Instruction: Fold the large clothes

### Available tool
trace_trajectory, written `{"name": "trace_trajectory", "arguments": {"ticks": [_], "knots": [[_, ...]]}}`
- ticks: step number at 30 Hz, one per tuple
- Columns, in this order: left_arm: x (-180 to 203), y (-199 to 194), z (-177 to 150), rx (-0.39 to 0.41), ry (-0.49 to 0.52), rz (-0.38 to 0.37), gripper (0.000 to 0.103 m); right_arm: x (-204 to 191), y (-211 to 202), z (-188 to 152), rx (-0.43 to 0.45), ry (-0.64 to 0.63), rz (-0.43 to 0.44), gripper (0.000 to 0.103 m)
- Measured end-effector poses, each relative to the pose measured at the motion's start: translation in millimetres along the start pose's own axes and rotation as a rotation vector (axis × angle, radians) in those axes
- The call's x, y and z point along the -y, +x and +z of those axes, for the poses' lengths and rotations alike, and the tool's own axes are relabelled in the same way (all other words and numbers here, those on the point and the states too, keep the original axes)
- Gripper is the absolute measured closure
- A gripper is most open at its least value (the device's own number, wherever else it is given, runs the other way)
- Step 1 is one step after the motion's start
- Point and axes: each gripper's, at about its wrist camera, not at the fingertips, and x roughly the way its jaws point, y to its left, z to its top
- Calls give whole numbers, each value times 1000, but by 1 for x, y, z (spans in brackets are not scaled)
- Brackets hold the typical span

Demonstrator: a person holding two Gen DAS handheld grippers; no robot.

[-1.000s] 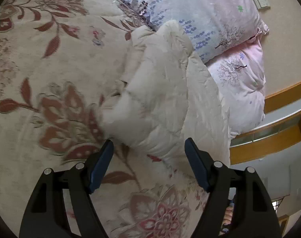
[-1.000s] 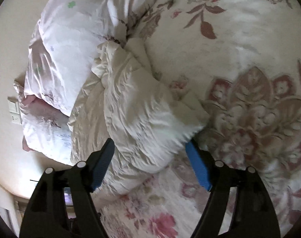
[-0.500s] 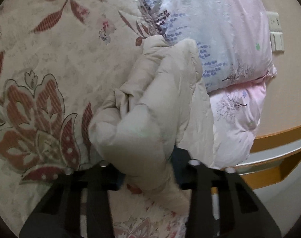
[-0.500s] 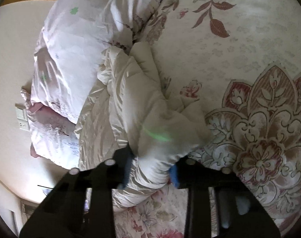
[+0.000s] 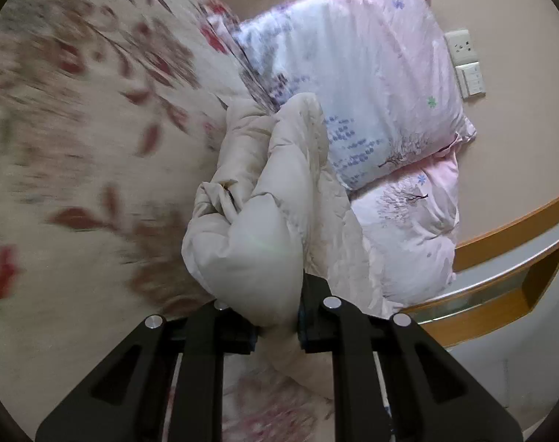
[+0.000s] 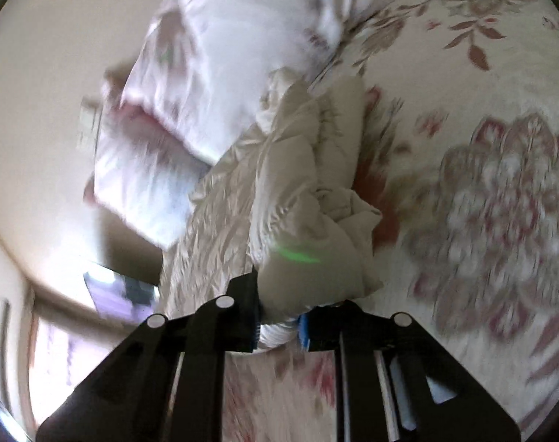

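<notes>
Left wrist view showed the left tongs [image 5: 277, 326] closing on a bunched cream padded jacket [image 5: 257, 221] at frame centre over the flowered bed [image 5: 76, 147], the right tongs [image 6: 279, 326] likewise closing on it.

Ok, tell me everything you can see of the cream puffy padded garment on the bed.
The cream puffy padded garment looks quilted, with a slightly shiny creased shell. It lies bunched on the floral bedspread, its far end against the pale printed pillows. The left gripper and right gripper are each closing on a thick fold of it.
</notes>
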Motion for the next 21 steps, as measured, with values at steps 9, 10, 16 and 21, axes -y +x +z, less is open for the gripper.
{"name": "trace_trajectory", "arguments": {"ticks": [9,10,16,21], "knots": [[-31,-24,-15,5,-18,58,78,-9,-6,-38,-43,-146,-265,47],[-31,-23,-16,10,-17,60,77,-12,-11,-37,-12,-157,-310,43],[-28,-22,-19,42,11,73,64,-70,-22,-37,256,-391,-554,42],[-31,-18,-23,66,-8,82,58,-136,34,-57,176,-630,-455,53]]}}
